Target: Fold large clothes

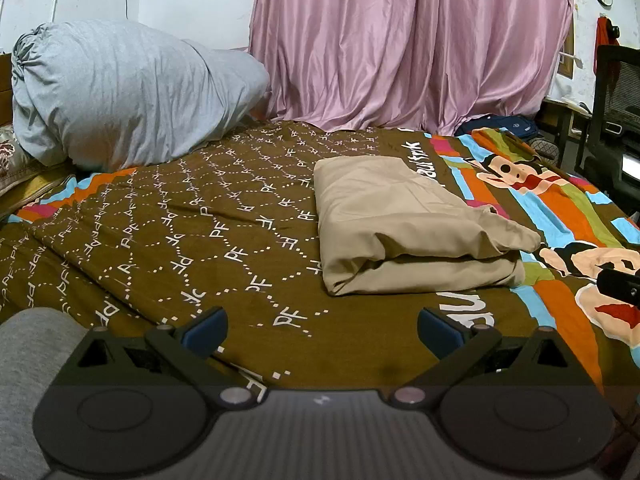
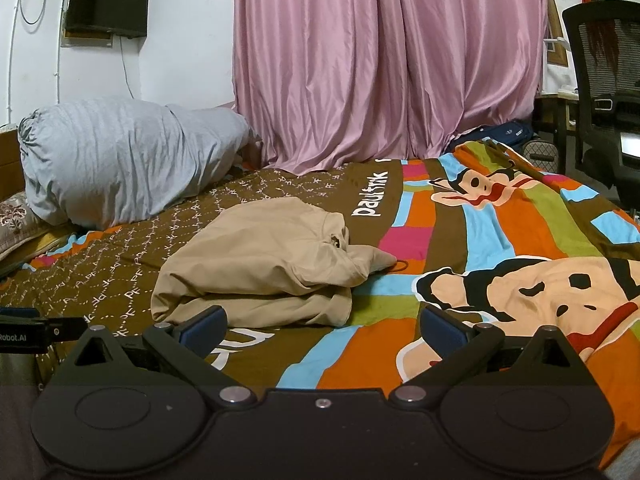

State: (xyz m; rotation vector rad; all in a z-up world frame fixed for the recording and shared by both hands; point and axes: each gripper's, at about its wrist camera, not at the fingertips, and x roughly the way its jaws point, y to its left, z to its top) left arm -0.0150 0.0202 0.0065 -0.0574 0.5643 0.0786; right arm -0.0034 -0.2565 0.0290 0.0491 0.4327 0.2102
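Nearest the cameras, the left gripper [image 1: 322, 322] and the right gripper [image 2: 322, 320] are both hovering low over the bedspread [image 1: 200, 216] with fingers spread wide apart and nothing between them, probably because the fold looks largely complete. Just beyond, the beige garment [image 1: 404, 224] is lying folded in stacked layers on the bedspread, one loose corner [image 2: 380, 258] trailing to the right and likely needing tucking. Farther back, a grey bundle [image 1: 120, 92] is resting beside the pink curtain [image 1: 408, 40].
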